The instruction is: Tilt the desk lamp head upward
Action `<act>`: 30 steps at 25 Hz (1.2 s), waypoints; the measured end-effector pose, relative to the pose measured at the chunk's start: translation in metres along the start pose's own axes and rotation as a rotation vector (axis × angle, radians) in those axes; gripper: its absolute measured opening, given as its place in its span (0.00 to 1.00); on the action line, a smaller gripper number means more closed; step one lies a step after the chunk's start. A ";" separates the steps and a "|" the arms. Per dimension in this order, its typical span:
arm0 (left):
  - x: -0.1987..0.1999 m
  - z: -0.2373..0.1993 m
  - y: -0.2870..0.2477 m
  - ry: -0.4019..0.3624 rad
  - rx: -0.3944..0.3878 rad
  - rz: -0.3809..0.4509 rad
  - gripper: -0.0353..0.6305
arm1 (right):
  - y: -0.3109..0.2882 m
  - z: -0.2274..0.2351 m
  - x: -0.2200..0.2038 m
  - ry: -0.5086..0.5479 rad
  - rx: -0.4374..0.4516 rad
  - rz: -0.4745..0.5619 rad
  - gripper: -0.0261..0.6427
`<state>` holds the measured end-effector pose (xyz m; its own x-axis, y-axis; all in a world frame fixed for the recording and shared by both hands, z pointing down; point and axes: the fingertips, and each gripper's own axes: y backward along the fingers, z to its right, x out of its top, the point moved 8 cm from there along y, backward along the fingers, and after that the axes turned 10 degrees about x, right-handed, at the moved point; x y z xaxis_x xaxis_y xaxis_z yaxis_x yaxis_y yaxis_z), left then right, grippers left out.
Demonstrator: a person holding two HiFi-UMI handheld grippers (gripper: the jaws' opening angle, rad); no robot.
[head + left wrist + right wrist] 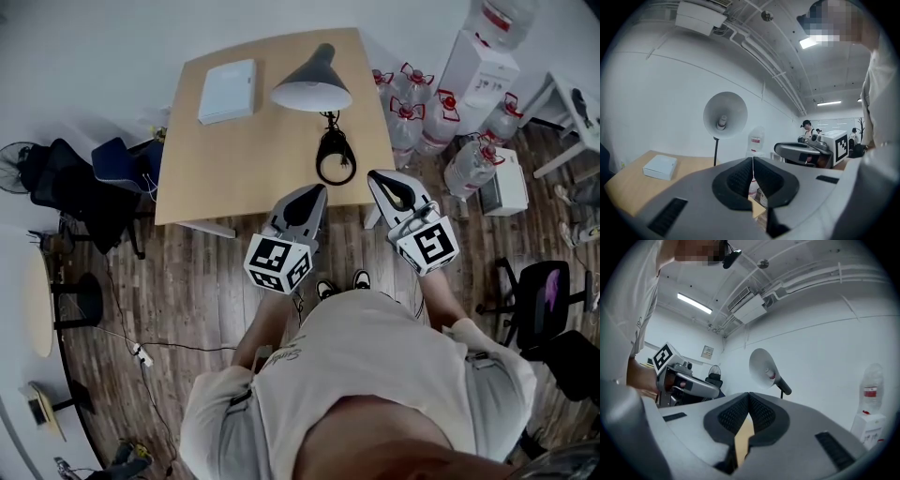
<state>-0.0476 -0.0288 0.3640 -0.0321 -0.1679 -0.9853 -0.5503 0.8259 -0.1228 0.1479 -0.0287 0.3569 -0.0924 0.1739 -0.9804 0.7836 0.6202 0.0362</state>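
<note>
Your lamp [312, 82] stands at the far edge of the wooden table [244, 159], toward its right half. It has a pale cone shade that narrows to a dark neck. In the left gripper view the lamp [725, 115] turns its wide round mouth almost straight at you, with the bulb [722, 123] showing inside and a thin dark stem [715, 151] dropping to the tabletop. In the right gripper view the lamp [761, 367] shows more from the side, its mouth facing left and the dark neck sloping down to the right behind it.

A black cord [336, 157] lies coiled on the table in front of the lamp, and a flat white box [228, 90] sits to the lamp's left.

You hold both tools near the table's front edge, well apart from the lamp. Your left gripper [314, 192] has its fingers pressed together at the tips with nothing between them. Your right gripper [380, 175] is the same: fingers closed tip to tip, holding nothing.

Water bottles [412, 108] stand on the floor to the right of the table.
</note>
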 end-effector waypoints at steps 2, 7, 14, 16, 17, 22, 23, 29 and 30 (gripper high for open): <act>0.002 -0.003 -0.001 -0.010 0.001 0.007 0.08 | -0.003 0.001 -0.003 -0.006 -0.005 -0.011 0.03; -0.001 -0.008 -0.001 -0.020 0.013 0.008 0.08 | -0.002 0.002 0.000 -0.002 -0.020 -0.020 0.03; 0.001 -0.021 -0.003 -0.017 0.029 0.021 0.08 | -0.009 0.007 -0.002 -0.006 -0.012 -0.025 0.03; 0.002 -0.024 -0.005 -0.017 0.028 0.023 0.08 | -0.013 0.009 -0.001 0.000 -0.006 -0.023 0.03; 0.003 -0.026 -0.005 -0.018 0.028 0.024 0.08 | -0.015 0.011 -0.001 -0.001 -0.005 -0.020 0.03; 0.009 -0.038 -0.009 -0.019 0.039 0.035 0.08 | -0.026 0.014 -0.001 -0.006 0.009 -0.018 0.03; 0.009 -0.040 -0.010 -0.015 0.039 0.035 0.08 | -0.028 0.014 -0.001 -0.002 0.015 -0.019 0.03; 0.012 -0.052 -0.020 -0.017 0.015 0.025 0.08 | -0.042 0.018 -0.001 0.004 0.012 -0.016 0.03; 0.015 -0.055 -0.022 -0.021 0.011 0.028 0.08 | -0.045 0.019 -0.001 0.003 0.008 -0.014 0.03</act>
<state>-0.0825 -0.0789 0.3586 -0.0299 -0.1334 -0.9906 -0.5402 0.8360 -0.0963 0.1247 -0.0712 0.3523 -0.1055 0.1676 -0.9802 0.7871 0.6165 0.0207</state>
